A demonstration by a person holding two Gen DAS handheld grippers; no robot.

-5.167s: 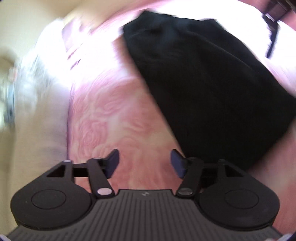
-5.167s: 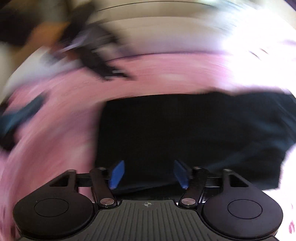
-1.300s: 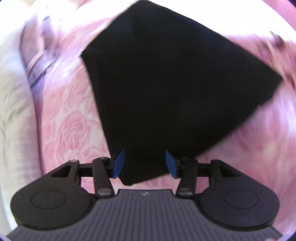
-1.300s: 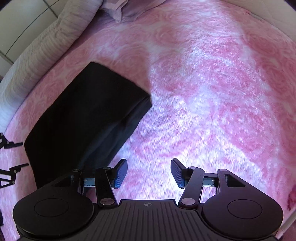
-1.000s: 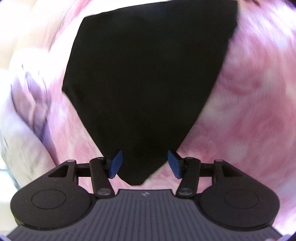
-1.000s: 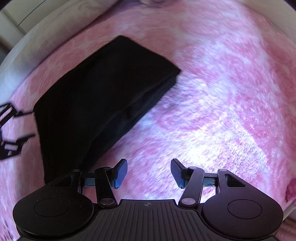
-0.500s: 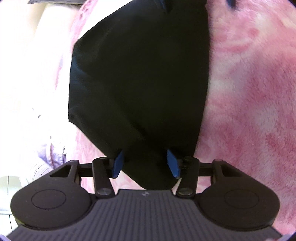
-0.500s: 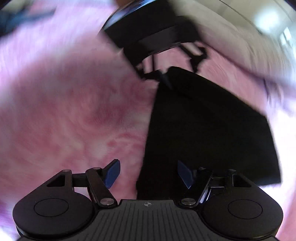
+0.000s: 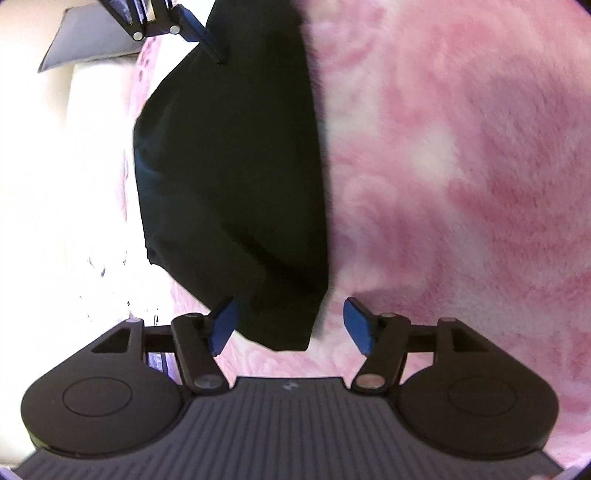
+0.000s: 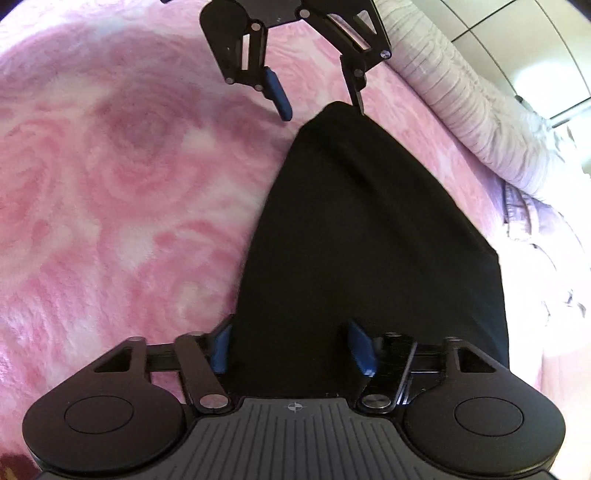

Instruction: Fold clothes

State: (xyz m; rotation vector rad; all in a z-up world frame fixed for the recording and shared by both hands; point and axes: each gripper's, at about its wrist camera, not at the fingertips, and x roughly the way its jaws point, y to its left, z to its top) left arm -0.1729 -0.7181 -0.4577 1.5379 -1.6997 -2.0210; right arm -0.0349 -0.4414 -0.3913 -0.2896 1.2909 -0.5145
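A black folded garment (image 9: 236, 177) lies flat on a pink rose-patterned blanket (image 9: 461, 166). My left gripper (image 9: 291, 325) stands over its near corner. Its jaws are opening, with the corner between them and the right pad clear of the cloth. At the garment's (image 10: 369, 240) other end sits my right gripper (image 10: 291, 349). Its jaws are closing astride the cloth, which fills the gap and runs on past the right pad. Each gripper faces the other: the left gripper (image 10: 324, 112) shows at the top of the right wrist view, and the right gripper's fingers (image 9: 192, 31) at the top of the left wrist view.
A white ribbed bolster (image 10: 461, 96) lines the bed's edge beyond the garment, with crumpled lilac cloth (image 10: 535, 229) beside it. A grey pillow (image 9: 92, 40) and a bright washed-out area lie left of the garment. Pink blanket (image 10: 110, 184) spreads wide on the other side.
My right gripper has swung from beside the garment round to its end and now faces the left gripper. The left gripper has sunk toward its corner and its jaws have widened.
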